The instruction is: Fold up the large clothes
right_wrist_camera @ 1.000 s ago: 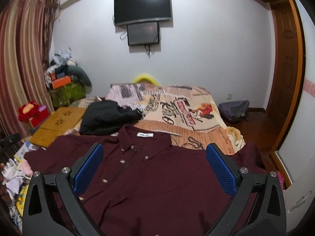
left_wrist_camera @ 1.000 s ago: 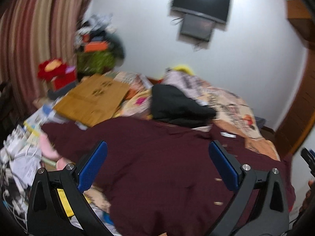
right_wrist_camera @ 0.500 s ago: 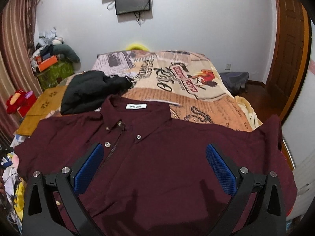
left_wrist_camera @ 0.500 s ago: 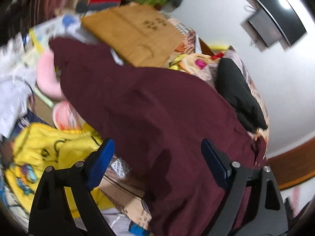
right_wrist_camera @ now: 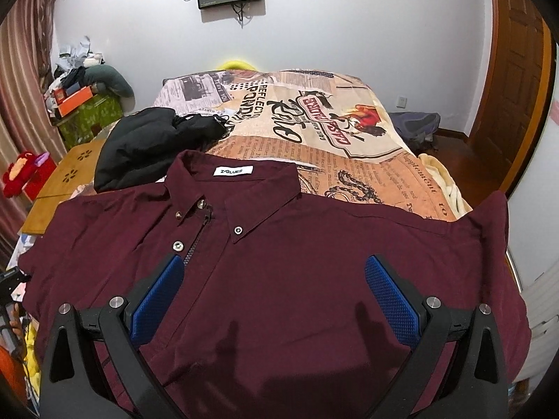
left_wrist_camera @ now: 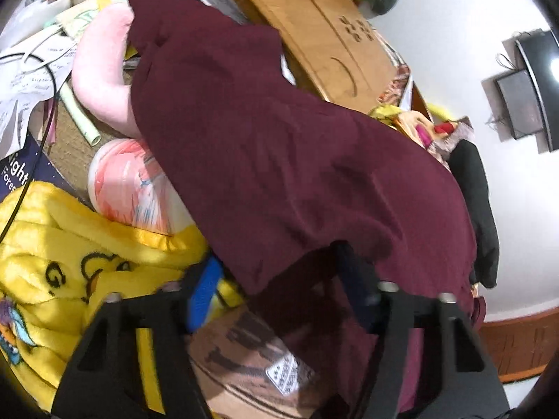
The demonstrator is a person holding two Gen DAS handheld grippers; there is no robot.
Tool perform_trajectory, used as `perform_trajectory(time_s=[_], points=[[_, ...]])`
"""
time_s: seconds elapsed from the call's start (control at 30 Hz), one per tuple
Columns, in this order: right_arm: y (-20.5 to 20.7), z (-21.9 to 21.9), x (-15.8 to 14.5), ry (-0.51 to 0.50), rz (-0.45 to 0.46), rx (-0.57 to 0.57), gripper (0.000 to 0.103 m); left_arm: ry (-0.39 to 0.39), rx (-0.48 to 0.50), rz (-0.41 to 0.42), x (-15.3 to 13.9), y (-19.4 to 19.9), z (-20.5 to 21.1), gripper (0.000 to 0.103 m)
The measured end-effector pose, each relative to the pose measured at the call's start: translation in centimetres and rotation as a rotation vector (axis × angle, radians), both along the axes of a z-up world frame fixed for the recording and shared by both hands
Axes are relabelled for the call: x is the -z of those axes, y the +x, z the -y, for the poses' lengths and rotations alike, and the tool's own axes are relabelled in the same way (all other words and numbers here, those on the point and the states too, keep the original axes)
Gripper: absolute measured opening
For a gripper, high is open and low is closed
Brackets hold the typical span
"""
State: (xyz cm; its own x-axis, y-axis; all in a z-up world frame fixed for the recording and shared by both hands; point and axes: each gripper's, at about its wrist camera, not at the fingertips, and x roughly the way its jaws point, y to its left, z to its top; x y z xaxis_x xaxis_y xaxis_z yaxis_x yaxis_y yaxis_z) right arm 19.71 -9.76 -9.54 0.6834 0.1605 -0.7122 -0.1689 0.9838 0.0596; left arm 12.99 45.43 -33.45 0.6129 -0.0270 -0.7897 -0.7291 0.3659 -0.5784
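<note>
Your left hand-held gripper (left_wrist_camera: 279, 300) is closing on the maroon shirt (left_wrist_camera: 279, 160) edge (right hand-held gripper (right_wrist_camera: 274, 293) gapes empty), so a shallow pinch may slip.

left tongs (left_wrist_camera: 279, 286): matte black frame, two angled arms with triangular cut-outs
left pads (left_wrist_camera: 204, 291): blue; the far one is dark, shaded under cloth
left screws (left_wrist_camera: 385, 285): silver round heads, paired on top of each arm
right tongs (right_wrist_camera: 274, 291): same black frame, same triangular cut-outs
right pads (right_wrist_camera: 391, 296): blue, fine diamond-knurl texture, long flat faces
right screws (right_wrist_camera: 433, 302): silver round heads, two per arm
markings: none readable on either frame
</note>
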Motion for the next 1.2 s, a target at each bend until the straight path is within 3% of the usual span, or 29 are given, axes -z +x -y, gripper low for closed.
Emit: perform_trajectory(time_s=[0.03,0.1,0.13,0.17,0.3,0.4,0.57,0.7,0.87,0.93,1.1,1.2], points=[[0.0,0.0,-0.1,-0.001,0.004,-0.002,0.103,0.005,0.002,-0.005,-0.1,0.2,0.0,0.035],[0.0,-0.1,-0.3,-0.005,0.012,-0.006,0.103,0.071,0.021,-0.038,-0.8,0.8,0.1,0.022],[-0.1,-0.2,-0.5,-0.008,0.017,-0.008,0.103,0.122,0.039,-0.056,-1.5,1.1,0.3,0.009],[-0.2,-0.2,-0.7,-0.01,0.022,-0.012,0.103,0.173,0.05,-0.069,-2.3,1.3,0.5,0.006],[-0.6,-0.1,-1.4,-0.01,0.04,-0.015,0.103,0.373,0.092,-0.043,-8.2,2.9,2.3,0.004],[-1.3,0.2,-2.5,0.001,0.072,-0.021,0.103,0.455,0.137,0.02,-12.6,3.8,3.6,0.003],[-2.2,0.8,-3.7,0.006,0.112,-0.022,0.103,0.597,0.314,0.184,-20.3,5.7,9.3,0.002],[-2.7,1.4,-3.8,0.011,0.119,-0.02,0.103,0.67,0.505,0.257,-23.1,7.4,16.3,0.002],[-3.4,2.0,-3.5,-0.007,0.118,-0.026,0.103,0.724,0.753,0.217,-20.8,9.1,26.0,0.002],[-3.8,2.3,-3.4,-0.013,0.121,-0.034,0.103,0.689,0.825,0.162,-18.7,9.8,29.0,0.002],[-4.7,3.2,-3.4,-0.014,0.133,-0.043,0.103,0.519,0.961,-0.018,-11.8,10.7,33.4,0.004],[-5.1,3.7,-3.3,-0.012,0.137,-0.044,0.103,0.508,0.972,-0.057,-10.1,9.6,34.6,0.009]])
